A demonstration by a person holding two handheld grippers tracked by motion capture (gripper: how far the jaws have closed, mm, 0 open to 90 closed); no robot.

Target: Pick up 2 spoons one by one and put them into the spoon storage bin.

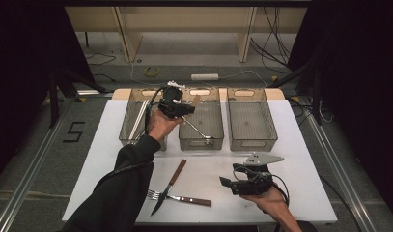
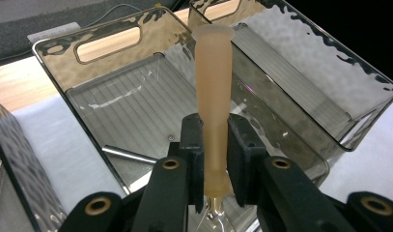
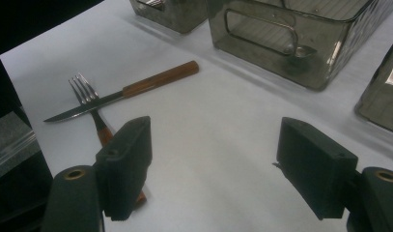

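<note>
The left gripper (image 2: pixel 214 145), closed on a spoon's wooden handle (image 2: pixel 213 96) above the middle bin (image 1: pixel 200 140), should lower it until it lies flat inside, then let go gently.

spoon handle (image 2: pixel 213 87): pale tan | bins (image 1: pixel 250 126): smoky grey, ribbed floors | knife (image 1: pixel 169 186): brown handle, dark blade | fork (image 3: pixel 90 108): silver tines, brown handle | table (image 1: pixel 211 169): white
</note>
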